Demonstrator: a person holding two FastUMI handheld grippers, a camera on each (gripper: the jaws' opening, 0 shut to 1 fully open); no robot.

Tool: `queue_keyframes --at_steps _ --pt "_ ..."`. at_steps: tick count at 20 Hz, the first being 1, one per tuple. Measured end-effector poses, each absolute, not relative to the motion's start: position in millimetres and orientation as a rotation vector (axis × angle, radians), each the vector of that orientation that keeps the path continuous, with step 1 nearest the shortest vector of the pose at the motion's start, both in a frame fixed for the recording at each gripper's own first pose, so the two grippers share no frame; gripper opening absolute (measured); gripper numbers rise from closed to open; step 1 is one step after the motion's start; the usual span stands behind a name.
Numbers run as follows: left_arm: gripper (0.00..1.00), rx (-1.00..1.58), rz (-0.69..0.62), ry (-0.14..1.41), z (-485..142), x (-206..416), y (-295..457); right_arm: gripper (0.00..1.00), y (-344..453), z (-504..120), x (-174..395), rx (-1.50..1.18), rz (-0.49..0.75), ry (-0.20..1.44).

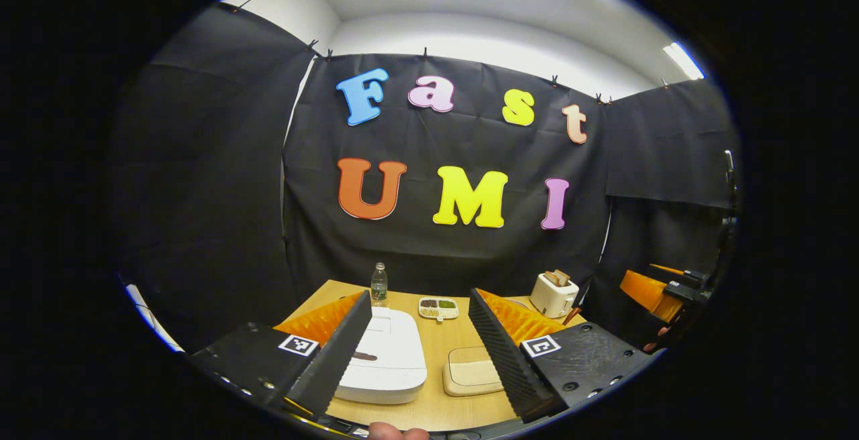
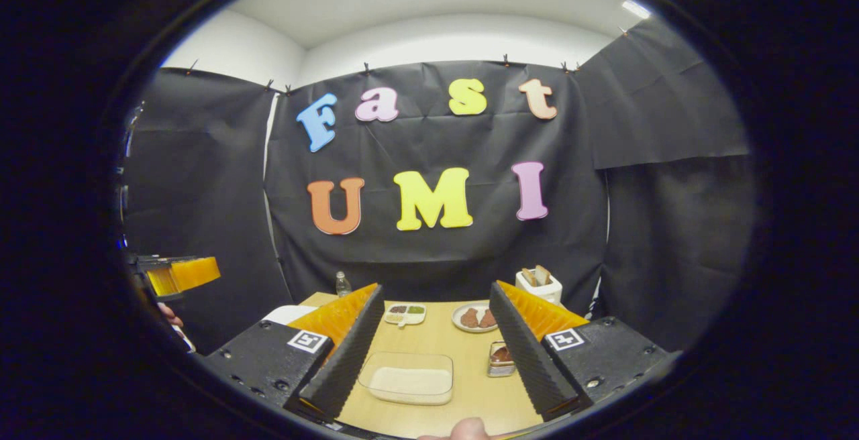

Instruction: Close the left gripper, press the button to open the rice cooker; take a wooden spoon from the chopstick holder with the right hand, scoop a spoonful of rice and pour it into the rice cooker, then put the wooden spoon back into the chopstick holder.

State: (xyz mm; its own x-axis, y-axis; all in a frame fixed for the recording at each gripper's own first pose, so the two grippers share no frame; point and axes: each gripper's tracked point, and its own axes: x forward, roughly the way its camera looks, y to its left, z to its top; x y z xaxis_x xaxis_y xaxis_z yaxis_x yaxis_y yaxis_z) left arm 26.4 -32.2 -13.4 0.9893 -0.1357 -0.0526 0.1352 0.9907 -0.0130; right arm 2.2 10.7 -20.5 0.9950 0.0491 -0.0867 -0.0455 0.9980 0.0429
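The left gripper (image 1: 419,346) is held up in the air with its two fingers wide apart. The right gripper (image 2: 436,346) is up too, fingers wide apart. Neither holds anything. A fingertip (image 2: 468,429), maybe a thumb, peeks in below.

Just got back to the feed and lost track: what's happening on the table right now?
Nothing is being handled yet. A person holds both hand-held grippers above the near edge of the wooden table, both open and empty. The left hand-held gripper faces the white rice cooker, whose lid is down. The right hand-held gripper faces the clear container of rice. Farther back stand a toaster, a water bottle and a divided dish.
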Motion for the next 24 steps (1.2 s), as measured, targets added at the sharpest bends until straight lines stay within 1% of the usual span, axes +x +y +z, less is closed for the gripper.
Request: queue_keyframes --at_steps 2,3,4,9,11,12,13,14,15,16,24 --pt "0.95 0.03 -0.148 0.036 -12 10 -36 1.0 13 -16 -15 0.037 0.021 0.082" --pt "0.95 0.035 -0.154 0.027 -11 4 -39 0.96 14 -15 -22 0.032 0.008 0.079" --pt "0.95 0.034 -0.158 0.018 -10 -3 -44 1.0 17 -15 -31 0.027 0.001 0.08" --pt "0.95 0.022 -0.166 -0.02 -2 -23 -55 1.0 32 -14 -56 0.012 0.01 0.075" --pt "0.94 0.007 -0.175 -0.026 -1 -28 -61 1.0 35 -17 -60 0.006 0.016 0.082" --pt "0.95 -0.004 -0.183 -0.028 0 -31 -66 0.96 36 -16 -60 0.006 0.016 0.076" --pt "0.95 -0.009 -0.189 -0.029 0 -33 -69 0.96 35 -14 -61 0.003 0.013 0.071" --pt "0.95 -0.005 -0.197 -0.031 0 -36 -72 1.0 34 -16 -62 0.001 0.009 0.069" --pt "0.95 0.003 -0.205 -0.031 -1 -35 -74 0.96 33 -18 -63 -0.001 0.007 0.071" --pt "0.94 0.007 -0.209 -0.031 0 -37 -75 1.0 33 -20 -65 -0.002 0.008 0.074" --pt "0.94 0.009 -0.223 -0.027 -3 -32 -81 1.0 33 -23 -64 -0.012 0.01 0.085"
